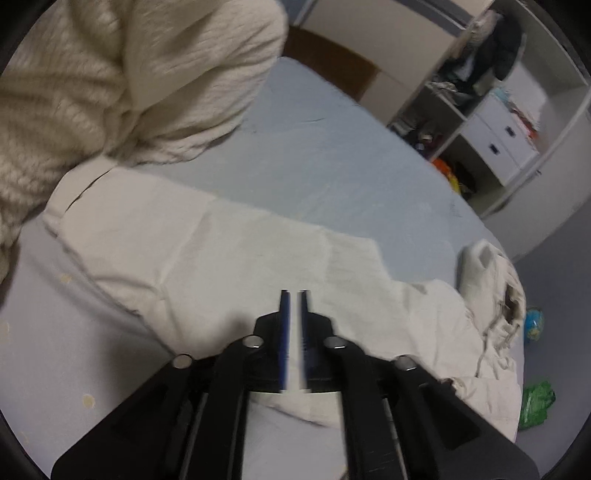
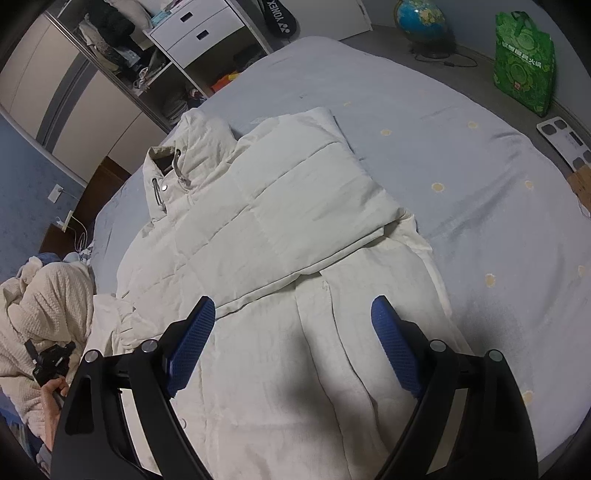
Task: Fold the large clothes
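**Now: white coat on the bed, half folded**

Now the white coat (image 2: 280, 236) lies flat on the blue bed (image 2: 461, 155), filling the middle of the right wrist view. One side is folded over the front. Its hood (image 2: 199, 140) points to the upper left of the frame.

The right gripper (image 2: 293, 314) sits at the bottom of that view, above the coat's lower part. Its blue fingers (image 2: 397, 354) are spread wide and hold nothing.

The left gripper (image 1: 294, 295) is low in the middle of the left wrist view, over the coat (image 1: 229, 258). Its fingers (image 1: 283, 332) are pressed almost together, with only a thin gap. I cannot tell if cloth is pinched between them.

A knitted cream sleeve (image 1: 122, 81) fills the upper left there. A green bag (image 2: 524, 59) and a globe (image 2: 423, 18) stand on the floor at the upper right of the right wrist view.
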Motion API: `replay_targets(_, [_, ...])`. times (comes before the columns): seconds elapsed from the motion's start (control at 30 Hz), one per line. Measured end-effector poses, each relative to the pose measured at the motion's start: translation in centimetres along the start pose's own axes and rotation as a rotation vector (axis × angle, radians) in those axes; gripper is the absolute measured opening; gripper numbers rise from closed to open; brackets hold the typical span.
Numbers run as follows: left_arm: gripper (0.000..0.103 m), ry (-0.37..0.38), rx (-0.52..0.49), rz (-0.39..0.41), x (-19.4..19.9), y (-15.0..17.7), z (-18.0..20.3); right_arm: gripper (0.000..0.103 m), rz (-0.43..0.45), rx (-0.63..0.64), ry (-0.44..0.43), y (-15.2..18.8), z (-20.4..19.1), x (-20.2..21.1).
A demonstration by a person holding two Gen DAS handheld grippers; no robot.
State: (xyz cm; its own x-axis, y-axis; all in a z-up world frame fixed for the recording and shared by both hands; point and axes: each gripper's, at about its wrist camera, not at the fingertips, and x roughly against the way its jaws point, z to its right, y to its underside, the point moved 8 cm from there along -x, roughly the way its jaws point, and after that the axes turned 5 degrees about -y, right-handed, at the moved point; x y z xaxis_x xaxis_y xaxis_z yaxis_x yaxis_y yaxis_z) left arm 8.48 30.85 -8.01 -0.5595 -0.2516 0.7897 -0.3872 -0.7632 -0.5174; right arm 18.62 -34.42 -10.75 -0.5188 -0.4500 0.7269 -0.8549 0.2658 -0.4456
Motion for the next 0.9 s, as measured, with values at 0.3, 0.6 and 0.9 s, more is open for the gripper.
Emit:
replay_targets(0.3, [0.060, -0.076, 0.184, -0.081, -2.1, 1.0, -6.1, 0.082, -0.009, 0.007, 0.009, 0.0, 0.0, -0.3])
replay_targets(0.6, [0.051, -0.069, 0.210, -0.114, -4.8, 1.5, -7.9, 0.082, -0.017, 0.013, 0.034, 0.0, 0.0, -0.6])
replay_targets(0.9, [0.035, -0.148, 0.252, -0.114, -5.0, 1.7, -9.5, 0.082, -0.019, 0.020, 0.053, 0.1, 0.1, -0.8])
